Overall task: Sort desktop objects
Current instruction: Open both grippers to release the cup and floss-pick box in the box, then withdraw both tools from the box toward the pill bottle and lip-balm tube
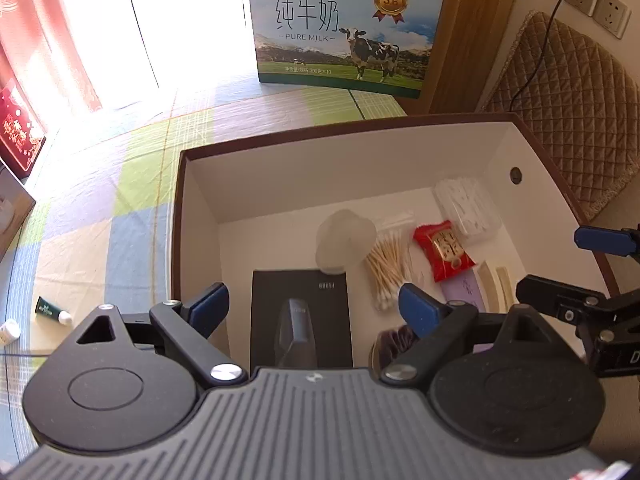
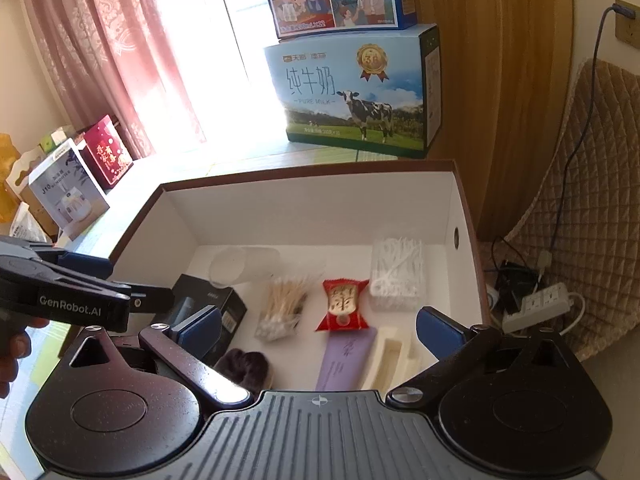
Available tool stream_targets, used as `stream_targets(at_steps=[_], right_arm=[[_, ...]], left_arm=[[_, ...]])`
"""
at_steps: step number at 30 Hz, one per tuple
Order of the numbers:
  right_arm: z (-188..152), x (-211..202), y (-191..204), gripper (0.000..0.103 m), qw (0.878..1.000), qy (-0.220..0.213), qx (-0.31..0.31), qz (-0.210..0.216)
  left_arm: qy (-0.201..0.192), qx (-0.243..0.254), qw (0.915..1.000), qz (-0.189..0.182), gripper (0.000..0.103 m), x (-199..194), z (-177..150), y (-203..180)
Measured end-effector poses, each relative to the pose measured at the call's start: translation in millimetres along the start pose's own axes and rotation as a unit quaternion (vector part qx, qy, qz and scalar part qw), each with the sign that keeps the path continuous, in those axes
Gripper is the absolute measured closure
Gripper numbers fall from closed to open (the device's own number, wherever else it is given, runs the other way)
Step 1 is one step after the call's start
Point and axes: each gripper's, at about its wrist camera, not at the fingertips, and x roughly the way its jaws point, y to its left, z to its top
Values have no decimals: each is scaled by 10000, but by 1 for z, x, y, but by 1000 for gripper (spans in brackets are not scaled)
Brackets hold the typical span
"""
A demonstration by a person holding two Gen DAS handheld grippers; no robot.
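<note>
A brown-rimmed white box (image 1: 320,132) holds a black carton (image 1: 300,312), a frosted cup (image 1: 344,240) on its side, a bundle of cotton swabs (image 1: 388,268), a red candy packet (image 1: 442,250), a clear pack of white picks (image 1: 466,208), a purple tube (image 2: 344,360), a cream comb (image 2: 386,356) and a dark furry piece (image 2: 244,364). My left gripper (image 1: 314,304) hangs open above the black carton, holding nothing. My right gripper (image 2: 320,330) is open above the tube and candy, also with nothing in it. Each gripper shows at the edge of the other's view.
On the checked tablecloth left of the box lie a small green tube (image 1: 52,312) and a white bottle (image 1: 10,332). Milk cartons (image 1: 344,32) stand behind the box. A quilted chair (image 1: 568,108), a power strip (image 2: 536,306) and cables are at the right.
</note>
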Motion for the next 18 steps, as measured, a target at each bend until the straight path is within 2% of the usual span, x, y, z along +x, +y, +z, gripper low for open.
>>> stream_targets(at_steps=[18], right_arm=[[-32,-31,42,2,9999,22,113,60]], left_arm=[[-50,-124,9999,3,12,-47,-50,20]])
